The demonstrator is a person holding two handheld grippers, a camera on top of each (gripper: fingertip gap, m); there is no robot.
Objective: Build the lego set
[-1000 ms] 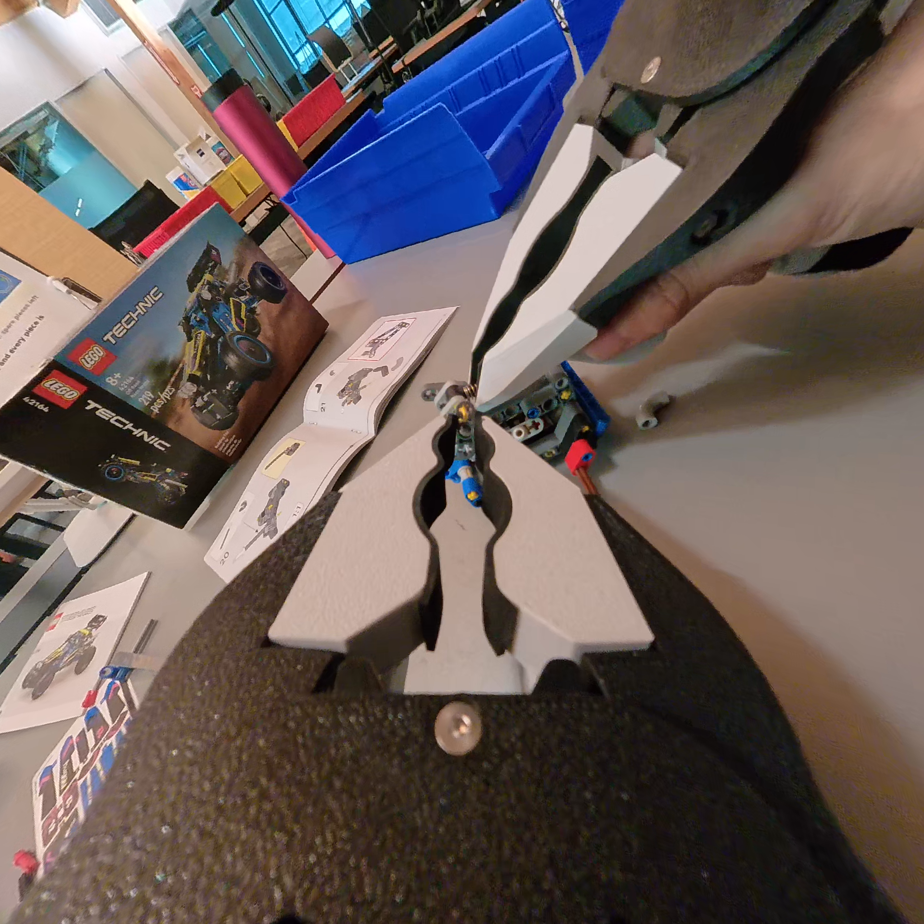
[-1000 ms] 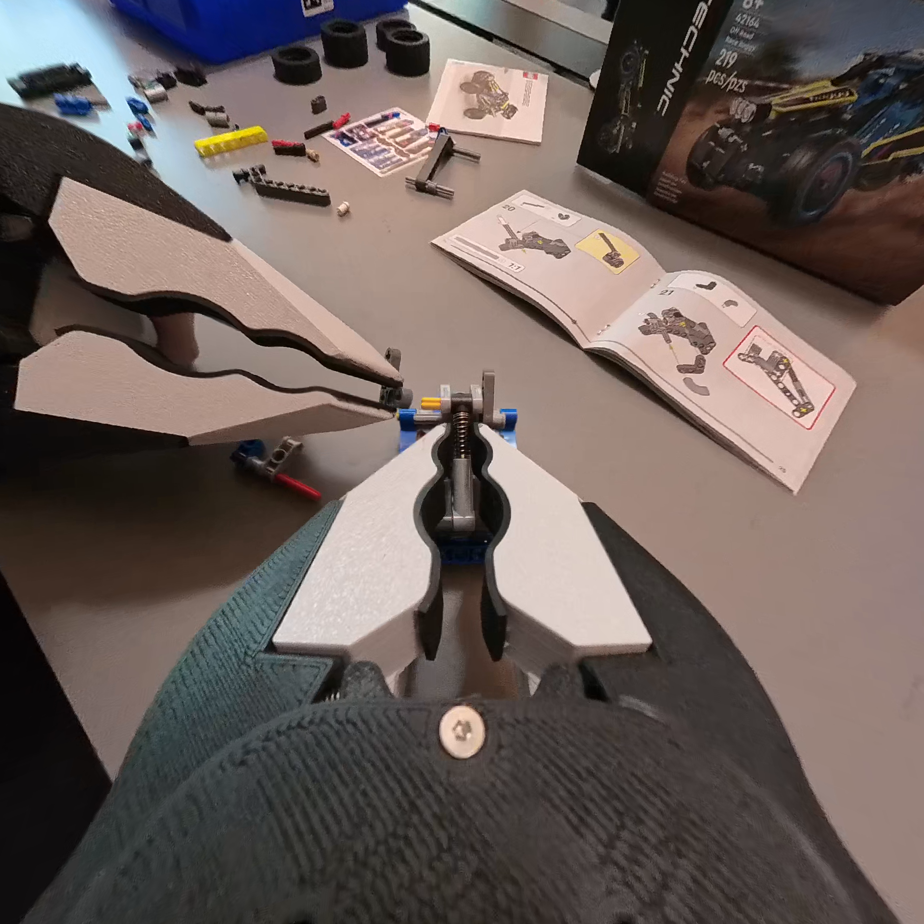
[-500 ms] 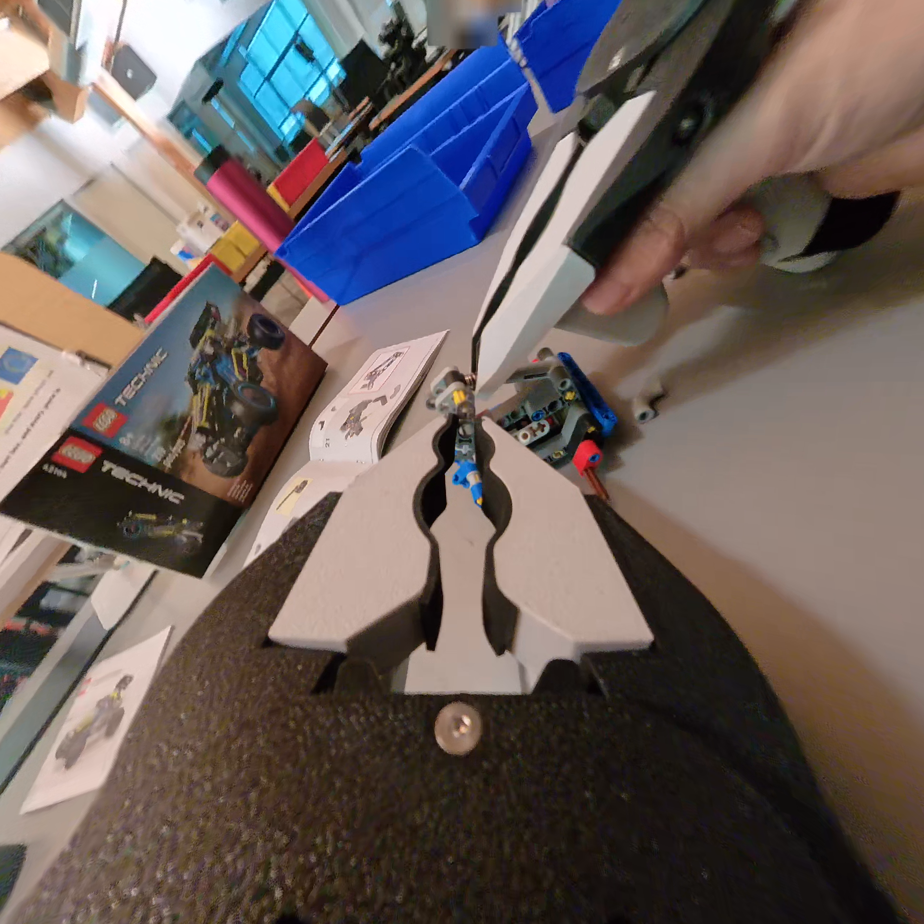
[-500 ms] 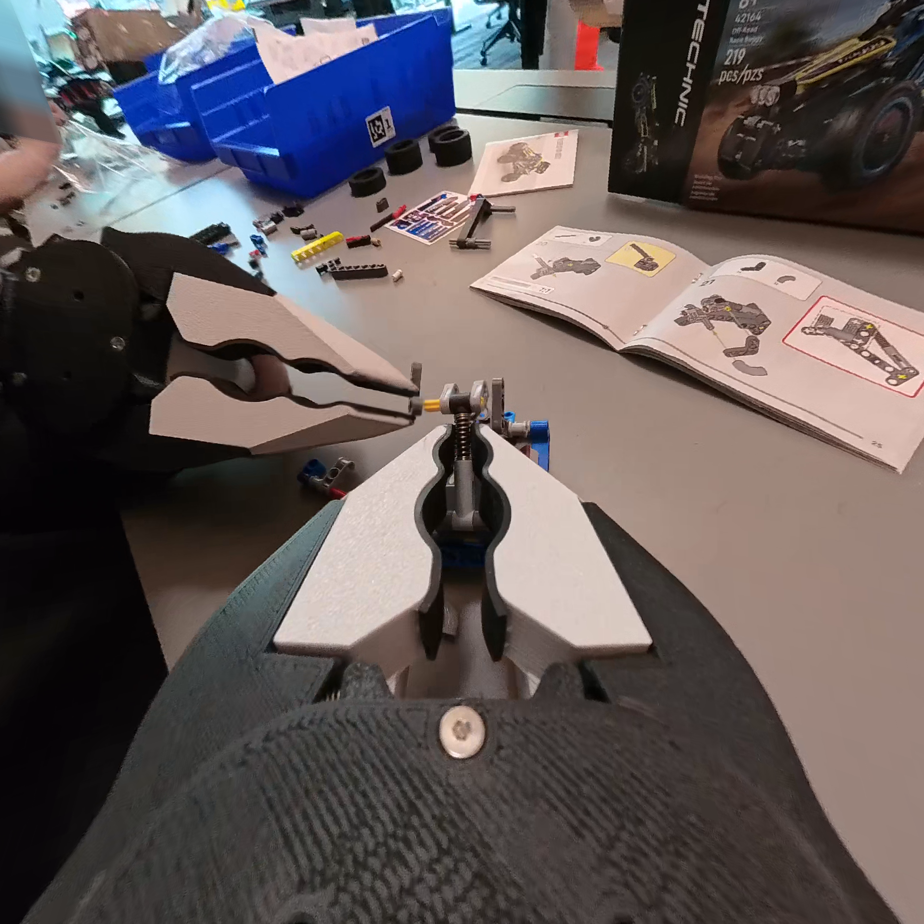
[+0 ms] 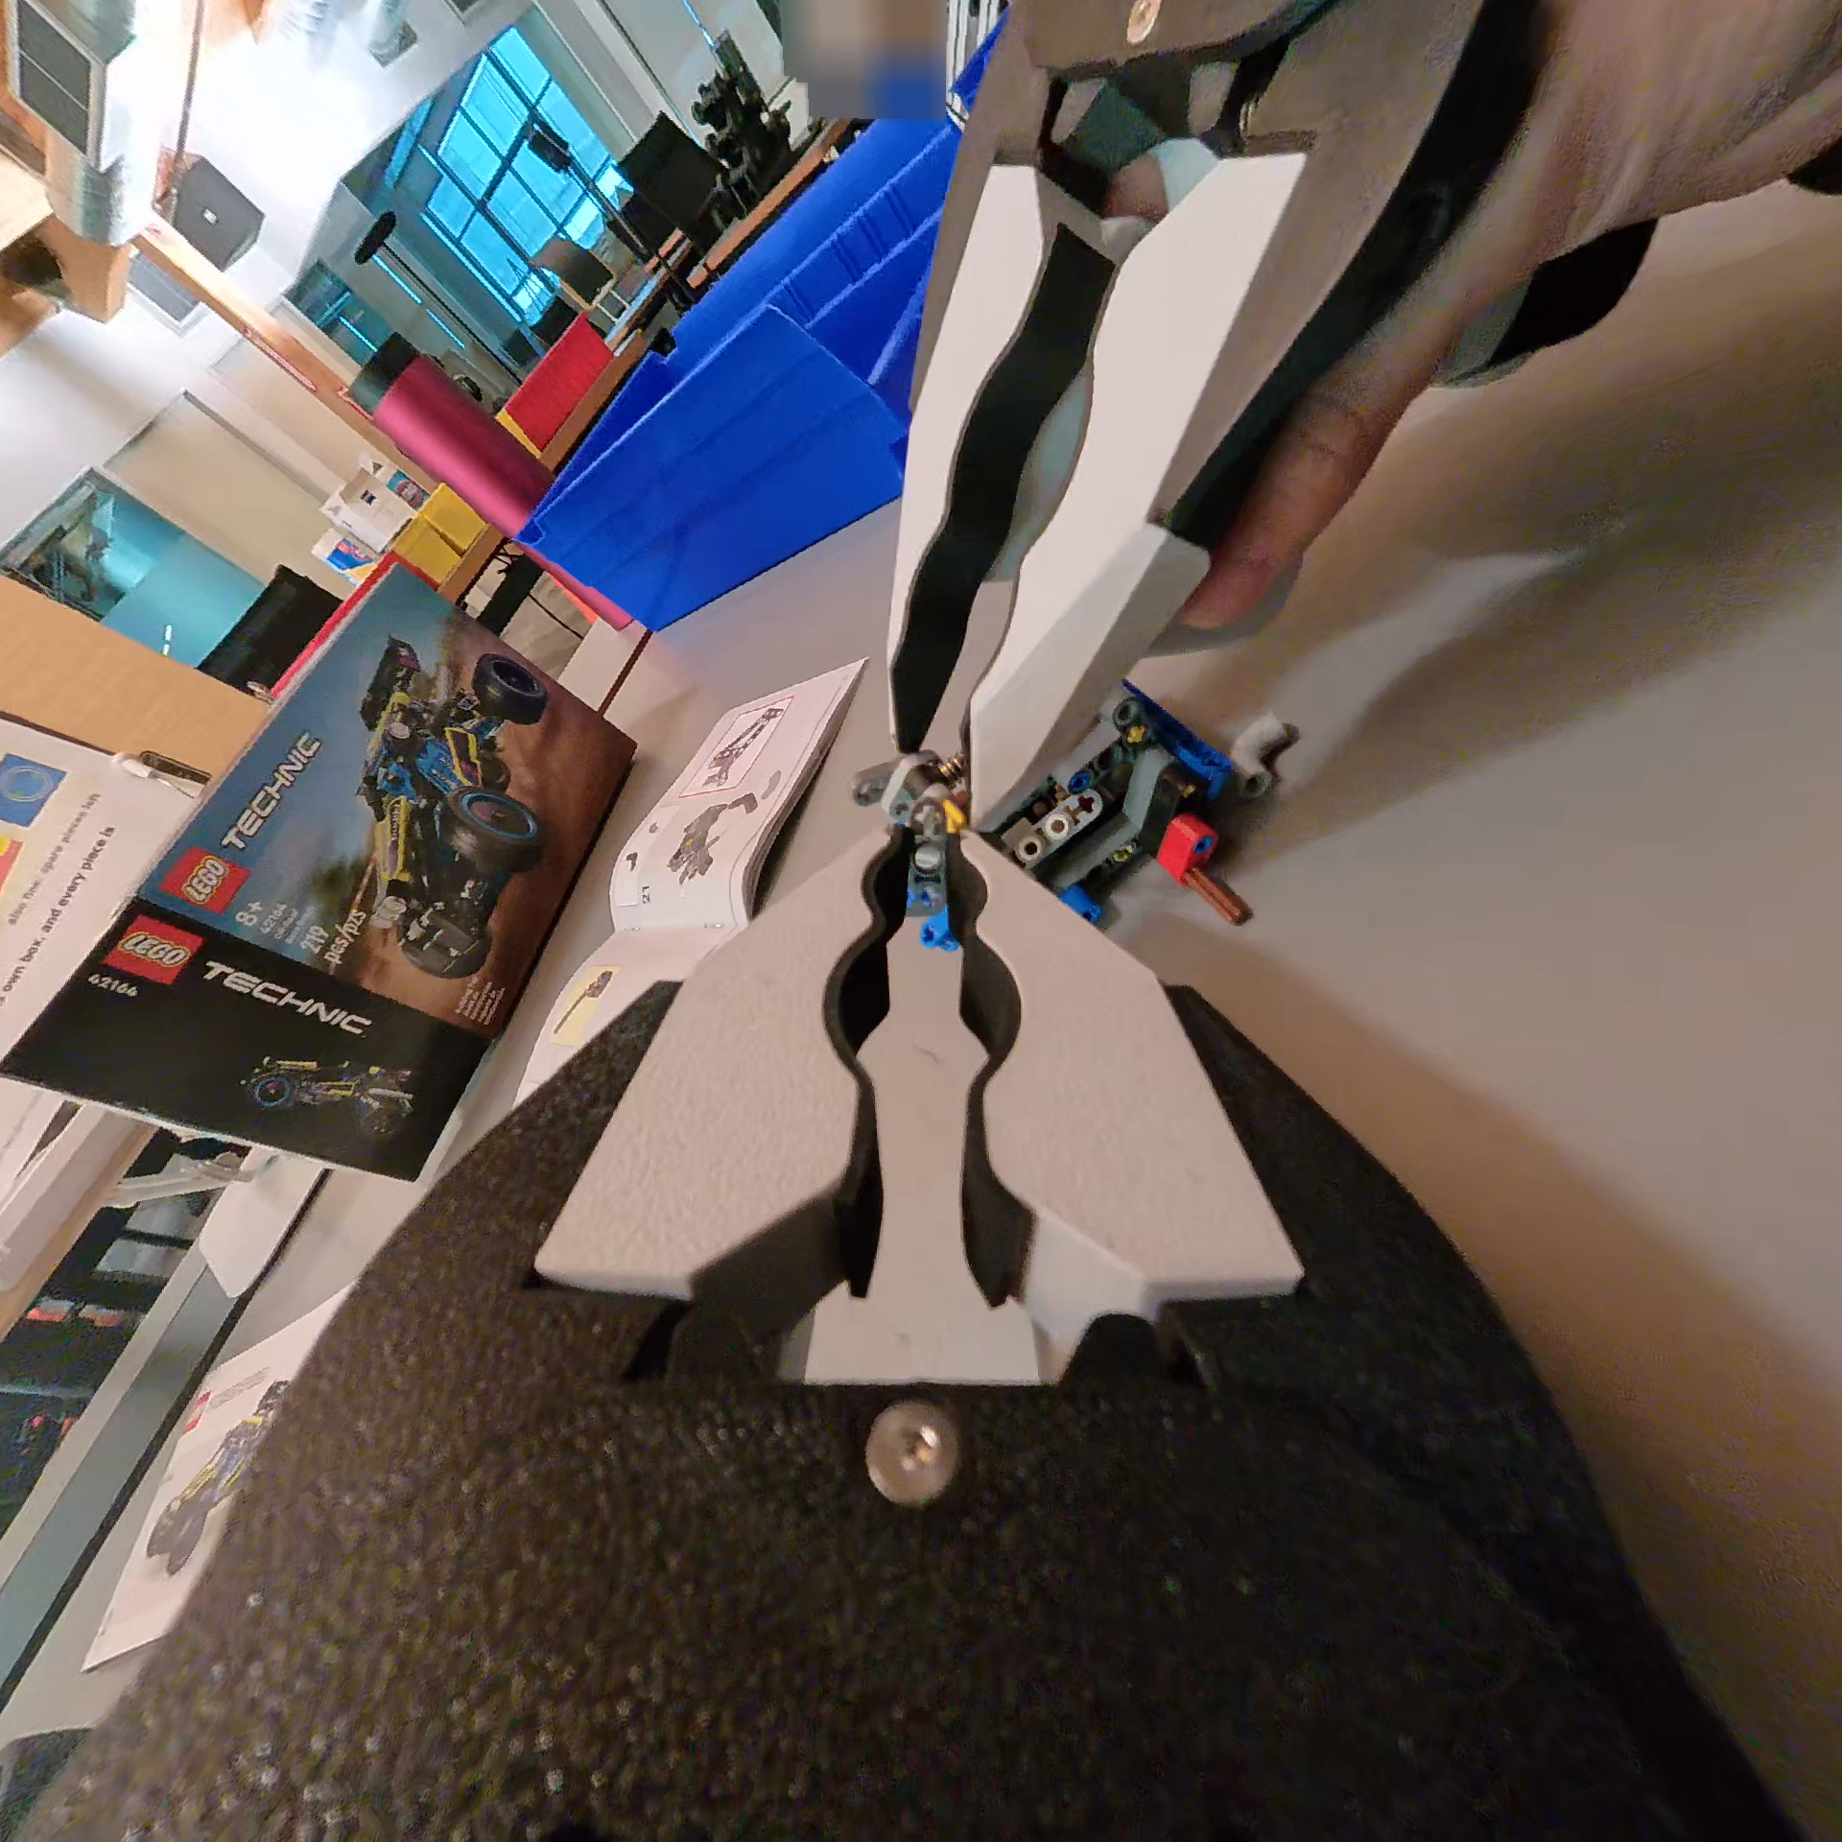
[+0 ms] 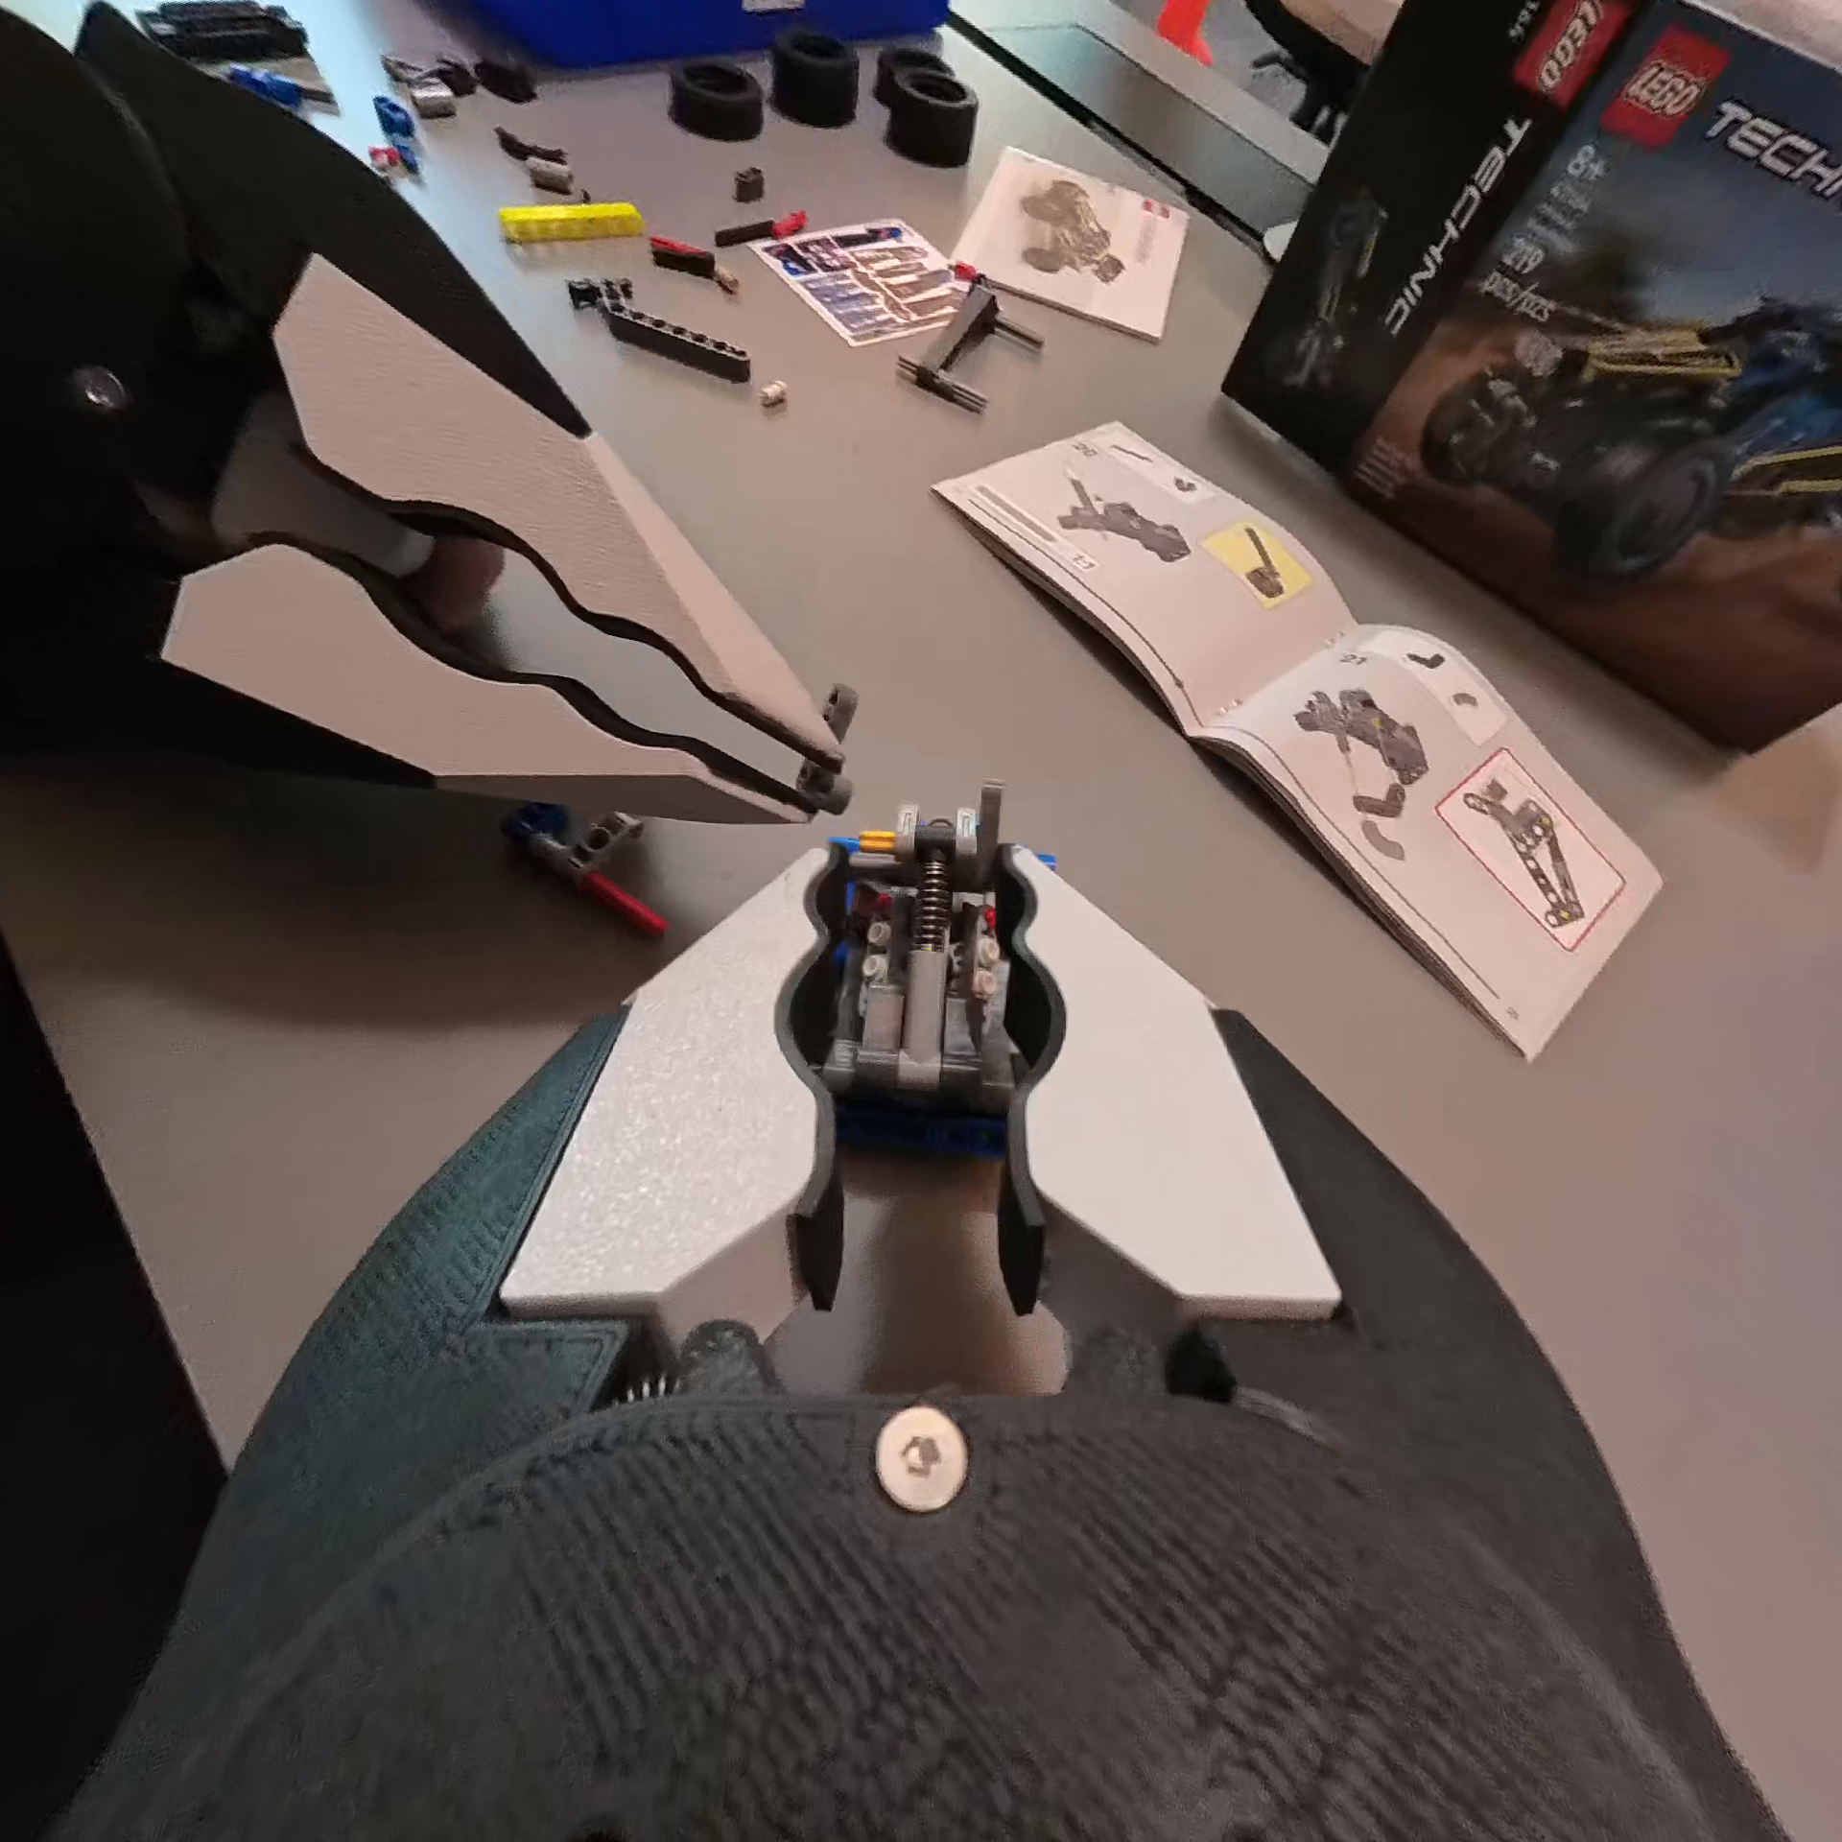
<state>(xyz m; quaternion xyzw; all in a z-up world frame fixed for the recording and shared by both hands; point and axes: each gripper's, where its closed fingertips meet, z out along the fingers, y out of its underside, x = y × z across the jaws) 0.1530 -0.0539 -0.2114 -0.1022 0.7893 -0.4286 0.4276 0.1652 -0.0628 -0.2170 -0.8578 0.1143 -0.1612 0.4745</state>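
My left gripper is shut on a small grey connector piece with a blue pin. In the right wrist view the left gripper holds it just up and left of a yellow pin on the small grey and blue brick assembly. The assembly rests on the grey table. My right gripper is open. Its fingers stand apart on either side of the assembly's spring shock absorber. In the left wrist view the right gripper points down from above, with the assembly behind its tips.
An open instruction booklet and a toy box lie to the right. Black tyres, a yellow beam, a sticker sheet and loose parts are farther back. A small piece with a red axle lies by the assembly. Blue bins stand behind. The grippers are tip to tip, or close to it. My left tips are roughly 30 cm from the yellow beam.
My right gripper's fingers, shut on the shock absorber before, have opened and now stand apart around it. My left gripper stays shut on the grey connector near the yellow pin.
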